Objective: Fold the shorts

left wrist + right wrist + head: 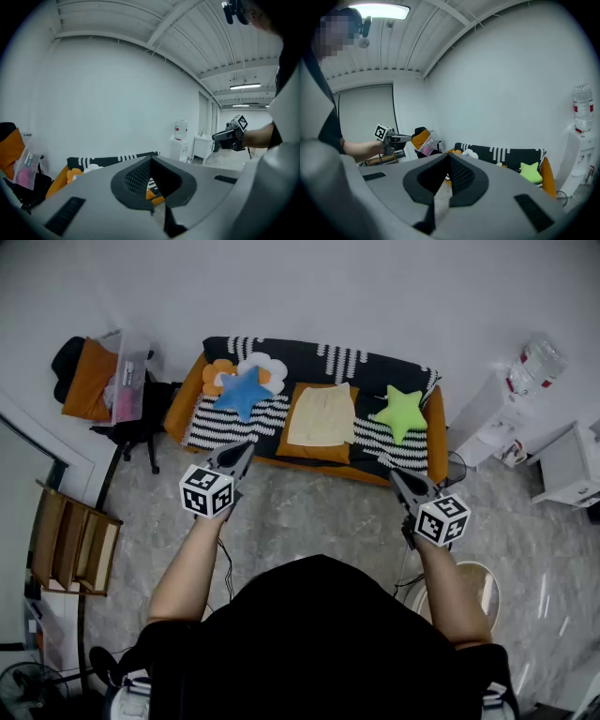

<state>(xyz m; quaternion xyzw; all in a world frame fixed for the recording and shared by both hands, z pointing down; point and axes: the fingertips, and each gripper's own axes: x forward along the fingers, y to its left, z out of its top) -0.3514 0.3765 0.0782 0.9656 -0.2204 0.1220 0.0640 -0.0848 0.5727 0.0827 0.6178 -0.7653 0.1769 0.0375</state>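
Cream shorts (322, 415) lie flat on an orange cushion in the middle of the sofa (291, 351). Both grippers hang in the air over the floor in front of the sofa, well short of the shorts. My left gripper (246, 448) points toward the sofa's left half, jaws shut and empty. My right gripper (394, 474) points at its right half, also shut with nothing held. In the left gripper view, the closed left gripper (151, 159) hides the shorts, and the right gripper (229, 136) shows at the far right. In the right gripper view the closed right gripper (449, 157) fronts the sofa (506, 154).
A blue star pillow (242, 392), a flower pillow (221, 374) and a green star pillow (400, 412) flank the shorts. A chair with an orange jacket (103, 381) and a wooden shelf (70, 545) stand left. A white cabinet with a water bottle (525, 371) stands right, a round stool (478, 582) nearby.
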